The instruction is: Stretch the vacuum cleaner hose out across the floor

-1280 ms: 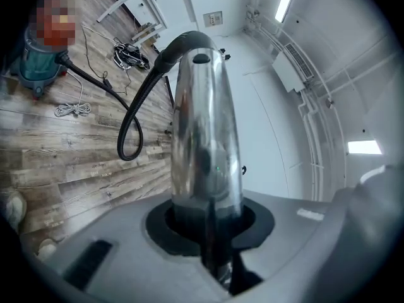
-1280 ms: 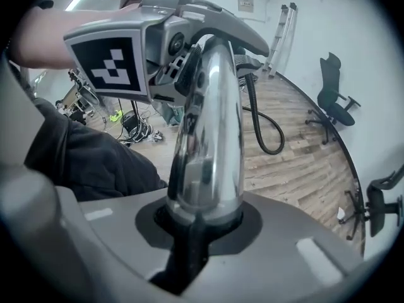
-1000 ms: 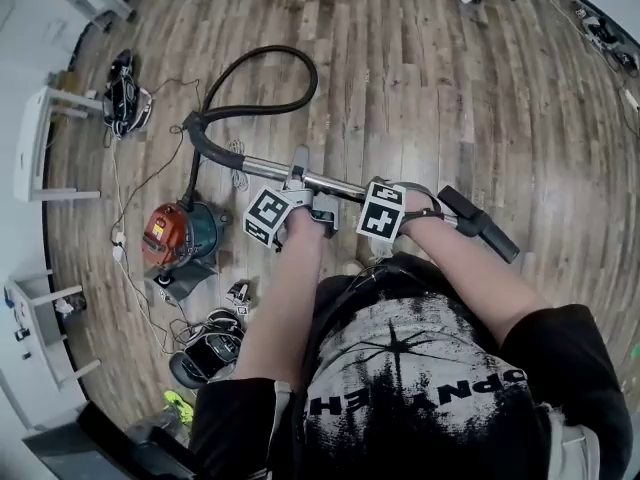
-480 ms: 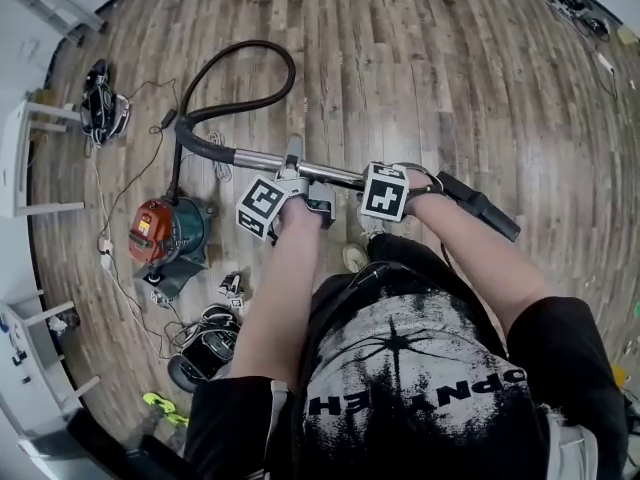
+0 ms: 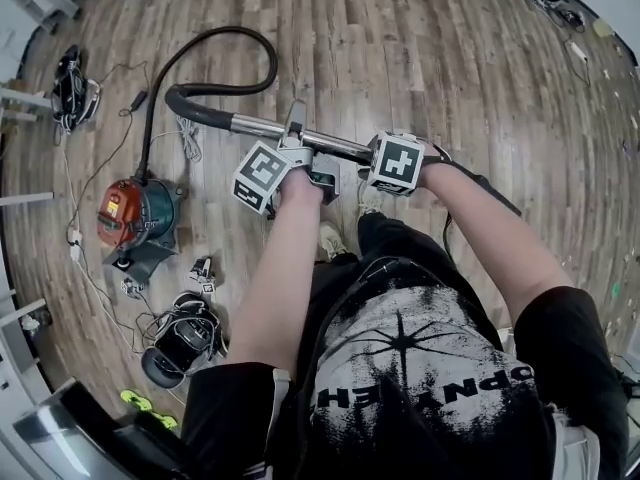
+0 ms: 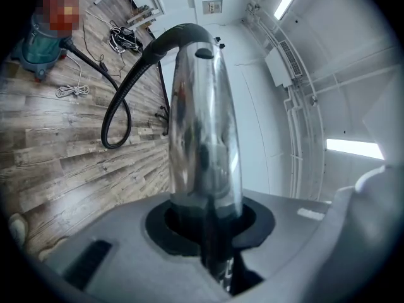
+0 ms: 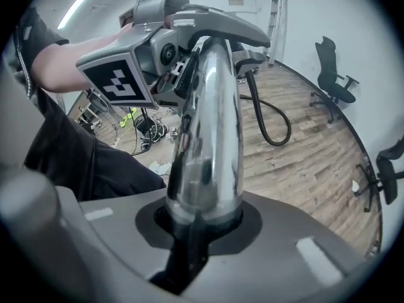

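Note:
The orange and teal vacuum canister sits on the wood floor at the left. Its black hose rises from it, loops at the top and bends back to the handle. From there the shiny metal wand runs right. My left gripper is shut on the wand near the handle; its jaws have just eased slightly wider, the tube still between them. My right gripper is shut on the wand further right, pointing steeply down. The left gripper view follows the wand up to the hose. The right gripper view shows the left gripper ahead.
A white cord and thin cables lie near the canister. Black gear sits at the lower left, white furniture legs along the left edge. A person's shoe is below the wand. Office chairs stand by the far wall.
Both grippers have carried the wand to the right, away from the canister. The hose loop has drawn flatter and longer. The canister has slid toward the left of the head view.

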`<state>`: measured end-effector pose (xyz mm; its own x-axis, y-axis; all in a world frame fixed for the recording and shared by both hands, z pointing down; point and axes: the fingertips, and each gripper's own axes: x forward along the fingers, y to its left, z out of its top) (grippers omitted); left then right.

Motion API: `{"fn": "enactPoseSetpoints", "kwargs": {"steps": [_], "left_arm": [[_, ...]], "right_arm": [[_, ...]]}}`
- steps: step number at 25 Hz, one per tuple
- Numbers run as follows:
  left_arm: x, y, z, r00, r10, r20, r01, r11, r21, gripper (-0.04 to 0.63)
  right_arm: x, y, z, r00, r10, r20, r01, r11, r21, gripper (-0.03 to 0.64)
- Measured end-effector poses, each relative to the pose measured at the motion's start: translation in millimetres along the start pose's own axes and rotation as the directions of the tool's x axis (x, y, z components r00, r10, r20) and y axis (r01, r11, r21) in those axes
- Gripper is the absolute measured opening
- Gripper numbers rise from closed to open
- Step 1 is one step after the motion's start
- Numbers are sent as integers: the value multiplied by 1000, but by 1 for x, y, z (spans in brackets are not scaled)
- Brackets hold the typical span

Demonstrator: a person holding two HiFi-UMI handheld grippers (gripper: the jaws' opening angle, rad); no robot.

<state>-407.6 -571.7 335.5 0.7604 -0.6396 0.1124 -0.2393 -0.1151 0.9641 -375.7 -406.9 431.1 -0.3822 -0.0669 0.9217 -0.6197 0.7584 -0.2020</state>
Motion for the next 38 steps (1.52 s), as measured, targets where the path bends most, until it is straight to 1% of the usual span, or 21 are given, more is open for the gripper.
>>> {"fn": "enactPoseSetpoints", "kwargs": {"steps": [4, 7, 10, 14, 19, 24, 27, 32, 38], "left_arm": [[-4, -13, -20, 1000, 2, 3, -2, 1000, 7, 80], [-3, -23, -32, 999, -1, 33, 0, 1000, 25, 80], [2, -38, -45, 997, -11, 71, 8, 999, 44, 80], [3, -48, -78, 991, -18, 130, 13, 999, 43, 78], [6, -58, -133, 982, 15, 188, -24, 999, 45, 74], [1, -66, -179, 976, 51, 211, -62, 997, 49, 74], [-3, -66, -194, 974, 73, 214, -87, 995, 57, 74], [-12, -74, -214, 973, 86, 214, -105, 991, 83, 74], [-46, -72, -226, 960, 118, 254, -136, 989, 52, 73]], "right_arm": [[-11, 19, -17, 993, 111, 30, -112, 993, 26, 71], [-19, 21, -28, 987, 151, 54, -152, 988, 9, 72], [-32, 14, -44, 986, 158, 57, -157, 987, -26, 72], [-45, 11, -80, 988, 145, 51, -142, 988, -64, 71], [-60, 21, -138, 981, 186, 63, -182, 981, -72, 72], [-69, 33, -183, 974, 216, 69, -210, 973, -94, 72], [-70, 39, -197, 969, 233, 79, -225, 969, -101, 72], [-74, 53, -213, 963, 251, 102, -240, 965, -109, 72], [-77, 82, -226, 961, 270, 61, -258, 954, -151, 74]]}}
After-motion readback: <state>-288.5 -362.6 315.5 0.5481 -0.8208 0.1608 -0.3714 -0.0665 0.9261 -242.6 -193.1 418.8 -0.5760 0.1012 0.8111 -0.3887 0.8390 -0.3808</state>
